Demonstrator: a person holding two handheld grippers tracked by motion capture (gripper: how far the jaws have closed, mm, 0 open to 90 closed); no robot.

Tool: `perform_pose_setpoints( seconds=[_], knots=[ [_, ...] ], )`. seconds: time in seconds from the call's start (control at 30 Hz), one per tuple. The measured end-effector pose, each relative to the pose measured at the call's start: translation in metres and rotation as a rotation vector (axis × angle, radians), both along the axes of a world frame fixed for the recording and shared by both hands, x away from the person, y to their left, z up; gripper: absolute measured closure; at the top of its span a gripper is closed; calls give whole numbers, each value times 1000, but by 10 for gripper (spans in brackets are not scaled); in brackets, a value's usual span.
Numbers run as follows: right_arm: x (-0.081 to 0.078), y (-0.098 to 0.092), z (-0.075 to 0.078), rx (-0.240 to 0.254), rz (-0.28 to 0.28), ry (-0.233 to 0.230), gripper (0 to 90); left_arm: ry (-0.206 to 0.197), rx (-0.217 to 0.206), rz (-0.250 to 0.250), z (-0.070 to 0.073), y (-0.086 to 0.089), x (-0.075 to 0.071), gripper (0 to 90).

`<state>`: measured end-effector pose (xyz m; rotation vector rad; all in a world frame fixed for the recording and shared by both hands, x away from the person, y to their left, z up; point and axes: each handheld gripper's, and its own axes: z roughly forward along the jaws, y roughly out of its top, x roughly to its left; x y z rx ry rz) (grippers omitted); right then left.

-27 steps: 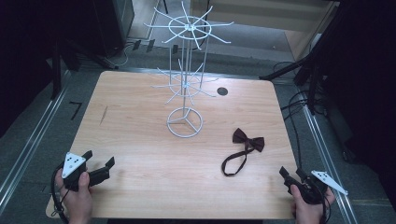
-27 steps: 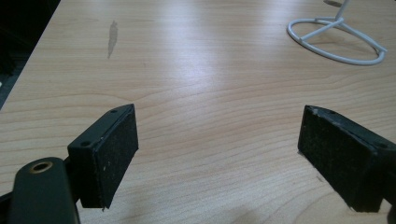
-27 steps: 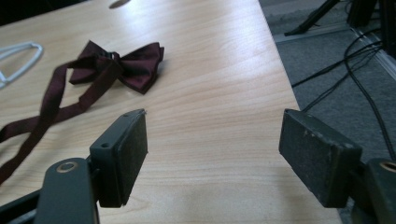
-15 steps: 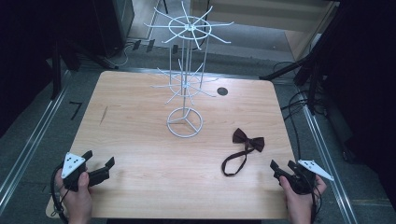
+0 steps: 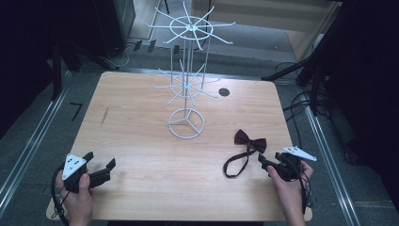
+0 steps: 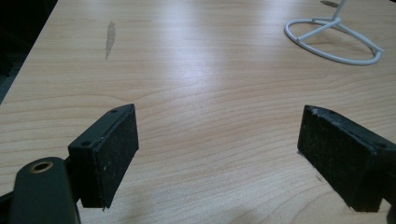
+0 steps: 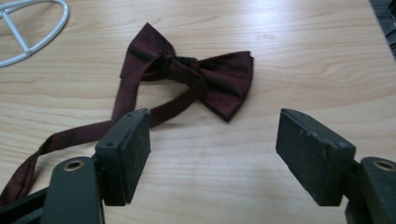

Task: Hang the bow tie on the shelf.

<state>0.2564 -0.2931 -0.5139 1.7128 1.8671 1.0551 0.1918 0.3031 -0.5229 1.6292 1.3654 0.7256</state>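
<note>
Left gripper [image 6: 219,154] jaws spread wide over pale wooden table [image 6: 196,70], grey smudge [image 6: 110,37] far left, white wire ring base [image 6: 334,42] far right.

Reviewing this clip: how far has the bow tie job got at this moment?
Barely started. Nothing looks done: the bow tie lies flat on the table, and the white wire rack carries nothing. In hand: the right gripper is open, pointed at the tie but not touching it. The left gripper is open near the table's near-left corner. Left, probably: grasping the tie and hanging it on the rack.
</note>
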Motion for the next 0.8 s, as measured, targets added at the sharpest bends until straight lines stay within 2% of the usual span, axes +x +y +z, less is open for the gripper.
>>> perform_pose_setpoints(
  seconds=[0.17, 0.27, 0.5, 0.53, 0.57, 0.7, 0.73, 0.77, 0.8],
  knots=[
    [10, 11, 4, -18, 22, 15, 187, 1, 0, 0, 0, 0, 0, 131],
    [20, 22, 7, -39, 51, 60, 134, 0, -2, -1, 0, 0, 0, 131],
    [33, 33, 7, -87, 67, 122, 106, -2, -3, 1, 0, 0, 0, 131],
    [39, 34, 8, -109, 86, 143, 101, -1, -4, 1, 0, 0, 0, 131],
    [39, 34, 8, -109, 86, 143, 101, -1, -4, 1, 0, 0, 0, 131],
    [52, 37, 8, -197, 137, 185, 78, -1, -6, 1, 0, 0, 0, 131],
    [58, 38, 10, -233, 157, 181, 78, -1, -7, 0, 0, 0, 1, 131],
    [58, 38, 10, -233, 157, 181, 78, -1, -7, 0, 0, 0, 1, 131],
    [63, 39, 11, -255, 180, 172, 78, -1, -7, 0, 0, 0, 1, 132]
  ],
)
